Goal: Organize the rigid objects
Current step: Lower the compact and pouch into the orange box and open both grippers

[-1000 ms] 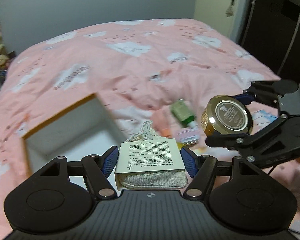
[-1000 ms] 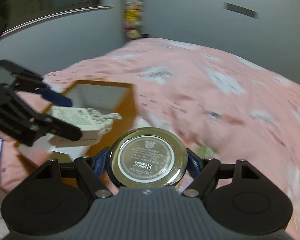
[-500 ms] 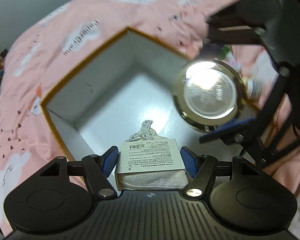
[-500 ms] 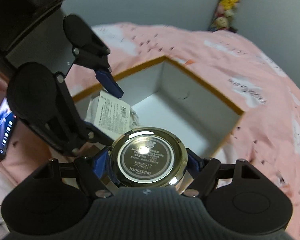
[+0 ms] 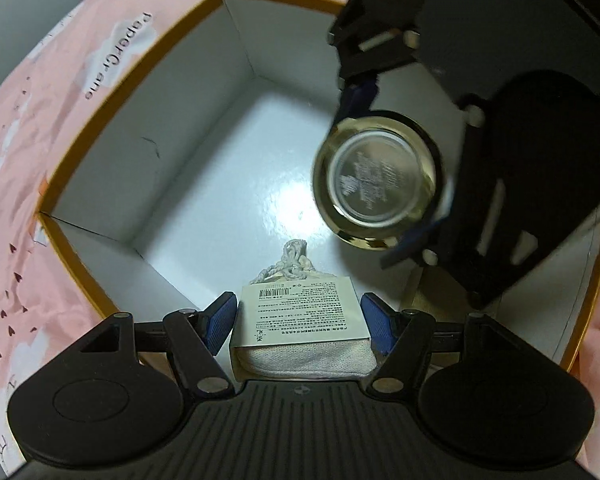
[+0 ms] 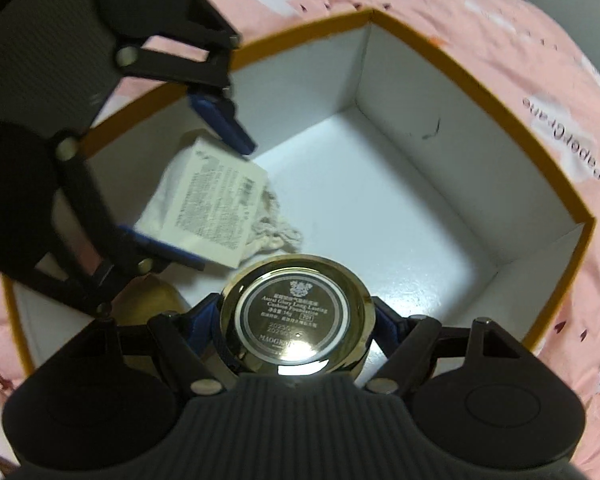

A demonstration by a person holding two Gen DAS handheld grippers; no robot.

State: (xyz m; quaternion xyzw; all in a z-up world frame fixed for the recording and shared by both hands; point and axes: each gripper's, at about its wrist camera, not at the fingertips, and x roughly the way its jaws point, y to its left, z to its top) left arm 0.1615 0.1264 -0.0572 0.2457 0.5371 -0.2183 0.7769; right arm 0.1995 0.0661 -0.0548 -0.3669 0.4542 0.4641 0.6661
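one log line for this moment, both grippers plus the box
left gripper: shut on cloth pouch | right gripper: shut on gold compact | both over open white box | not released

A round gold compact (image 6: 296, 320) is clamped between the blue pads of the right tool (image 6: 298, 332), its printed underside turned toward the camera. Beneath it an open box (image 6: 548, 184) with white walls and an orange rim is seen resting on the bed (image 6: 500, 20) (pink cover, white patches). At the box's left side a white drawstring pouch (image 6: 208, 208) with a printed label is gripped by the left tool (image 6: 204, 184).
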